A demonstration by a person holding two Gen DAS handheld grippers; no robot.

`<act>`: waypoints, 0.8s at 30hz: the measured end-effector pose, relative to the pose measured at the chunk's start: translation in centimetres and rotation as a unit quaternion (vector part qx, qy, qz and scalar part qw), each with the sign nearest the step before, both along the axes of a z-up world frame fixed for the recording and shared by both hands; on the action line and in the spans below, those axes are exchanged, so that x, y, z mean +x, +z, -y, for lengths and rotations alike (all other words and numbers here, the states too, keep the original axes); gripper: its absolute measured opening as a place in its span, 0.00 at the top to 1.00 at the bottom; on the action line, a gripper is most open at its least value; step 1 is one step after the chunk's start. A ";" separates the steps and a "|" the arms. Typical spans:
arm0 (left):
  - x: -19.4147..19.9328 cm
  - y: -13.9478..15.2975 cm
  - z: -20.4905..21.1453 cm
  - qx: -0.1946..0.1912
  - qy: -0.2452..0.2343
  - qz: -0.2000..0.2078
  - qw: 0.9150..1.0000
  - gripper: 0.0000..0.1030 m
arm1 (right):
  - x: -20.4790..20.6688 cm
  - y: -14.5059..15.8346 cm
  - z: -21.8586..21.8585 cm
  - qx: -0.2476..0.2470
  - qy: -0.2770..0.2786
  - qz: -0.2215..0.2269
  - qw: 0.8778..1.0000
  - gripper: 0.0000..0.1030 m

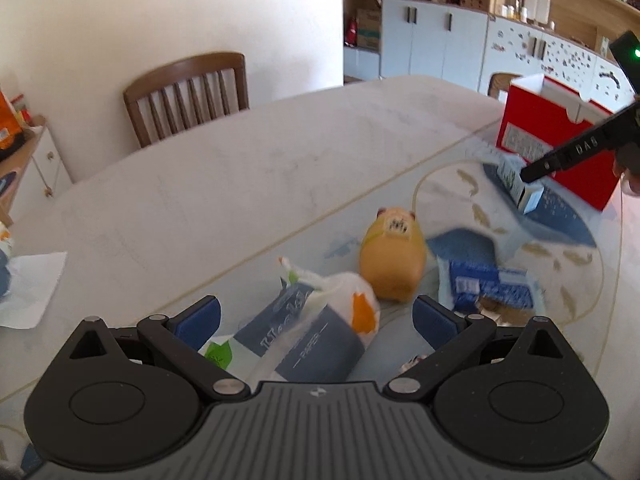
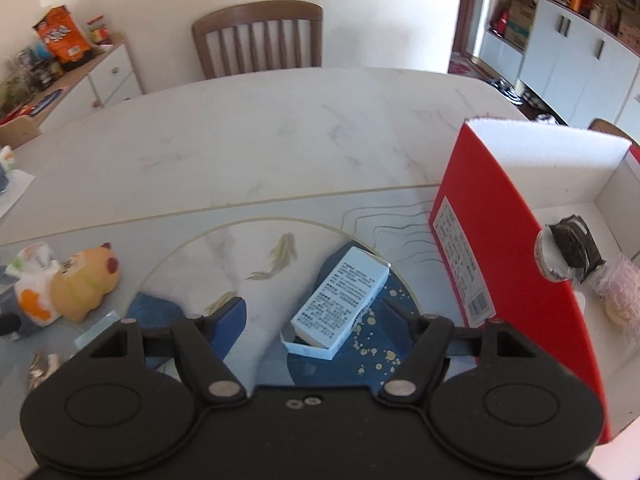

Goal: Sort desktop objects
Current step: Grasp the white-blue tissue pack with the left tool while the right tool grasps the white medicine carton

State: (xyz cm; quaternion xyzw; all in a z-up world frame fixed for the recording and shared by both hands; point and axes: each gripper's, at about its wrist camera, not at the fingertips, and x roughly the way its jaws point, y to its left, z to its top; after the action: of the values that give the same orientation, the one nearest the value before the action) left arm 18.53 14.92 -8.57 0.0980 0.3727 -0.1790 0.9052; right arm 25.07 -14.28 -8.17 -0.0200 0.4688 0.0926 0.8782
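Note:
My left gripper is open above a blue-and-white tissue pack with a white-and-orange bag on it. An orange piggy toy and a blue wipes packet lie just beyond. My right gripper is open around a small white-and-blue carton lying on the mat; it also shows in the left wrist view. The red box stands open to the right and holds a dark roll and a pale fuzzy thing.
A patterned mat covers the near part of the white marble table. A wooden chair stands behind it. A sideboard with snacks is at the left. White paper lies at the table's left edge.

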 end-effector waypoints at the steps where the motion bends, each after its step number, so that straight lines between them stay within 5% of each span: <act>1: 0.2 -0.4 0.0 0.002 -0.005 -0.002 1.000 0.00 | 0.2 -0.3 -0.1 -0.002 -0.004 -0.002 1.000 0.29; 12: 1.6 -3.1 -0.3 -0.002 -0.010 -0.020 1.000 0.02 | 2.0 -2.4 -0.6 -0.021 -0.035 -0.020 0.999 0.29; 24: 1.6 -3.3 -0.3 -0.011 0.005 -0.024 1.000 0.31 | 2.9 -3.8 0.2 -0.019 -0.064 -0.039 0.997 0.40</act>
State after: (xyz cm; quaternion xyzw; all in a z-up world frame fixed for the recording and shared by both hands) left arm 20.15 15.26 -11.87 0.0821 0.3933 -0.1808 0.8977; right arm 27.92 -14.45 -12.02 -0.0028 0.5048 0.0277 0.8628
